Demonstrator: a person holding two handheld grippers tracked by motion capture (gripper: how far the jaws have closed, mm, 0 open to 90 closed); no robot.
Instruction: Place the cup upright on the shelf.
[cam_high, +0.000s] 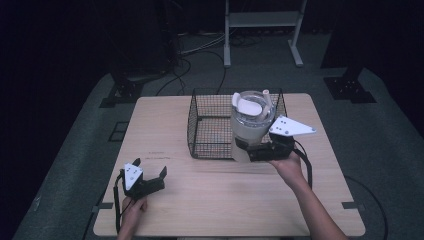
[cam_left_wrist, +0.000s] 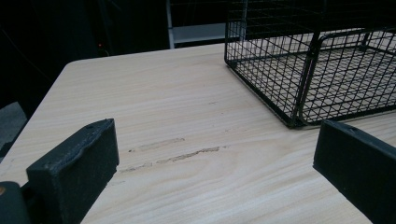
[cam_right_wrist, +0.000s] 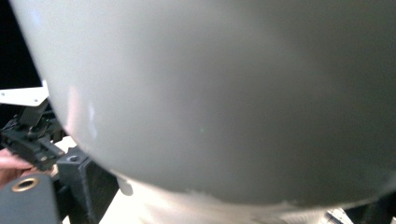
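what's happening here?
A person works at a wooden table with two handheld grippers. The right gripper is shut on the base of a white blender-like appliance, holding it at the front right of a black wire basket. The left gripper rests open near the table's front left, holding nothing.

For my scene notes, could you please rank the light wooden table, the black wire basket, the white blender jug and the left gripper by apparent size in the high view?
1. Light wooden table.
2. Black wire basket.
3. White blender jug, raised toward the camera by the right gripper, so its rank over the next is unsure.
4. Left gripper.
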